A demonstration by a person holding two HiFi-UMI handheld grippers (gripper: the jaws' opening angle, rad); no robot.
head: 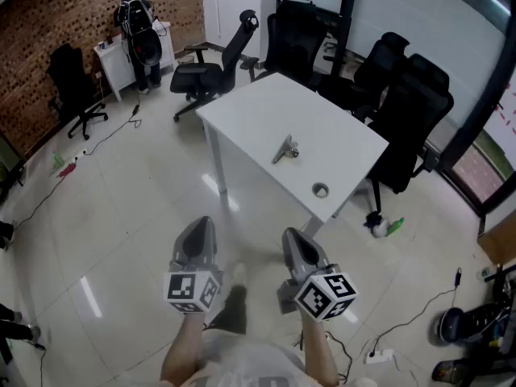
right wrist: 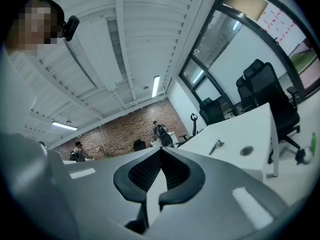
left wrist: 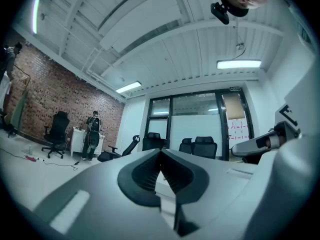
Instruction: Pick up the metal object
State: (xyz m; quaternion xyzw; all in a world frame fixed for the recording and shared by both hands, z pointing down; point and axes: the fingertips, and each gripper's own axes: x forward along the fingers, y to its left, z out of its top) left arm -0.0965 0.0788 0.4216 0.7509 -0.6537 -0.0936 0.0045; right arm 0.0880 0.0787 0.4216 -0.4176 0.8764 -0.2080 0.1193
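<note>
A small metal object (head: 285, 149) lies near the middle of the white table (head: 258, 111); it also shows far off in the right gripper view, the metal object (right wrist: 217, 145) on the table (right wrist: 240, 129). My left gripper (head: 201, 226) and right gripper (head: 292, 239) are held low near the person's body, well short of the table, both pointing toward it. Each has its jaws shut with nothing between them. The left gripper (left wrist: 160, 154) and the right gripper (right wrist: 161, 153) views show the tips touching.
A round grommet hole (head: 321, 189) sits near the table's front right corner. Black office chairs (head: 403, 103) ring the table's far side, another chair (head: 211, 63) at its left. A person (head: 139, 31) stands by a white desk at the brick wall. Cables and a green bottle (head: 395, 226) lie on the floor.
</note>
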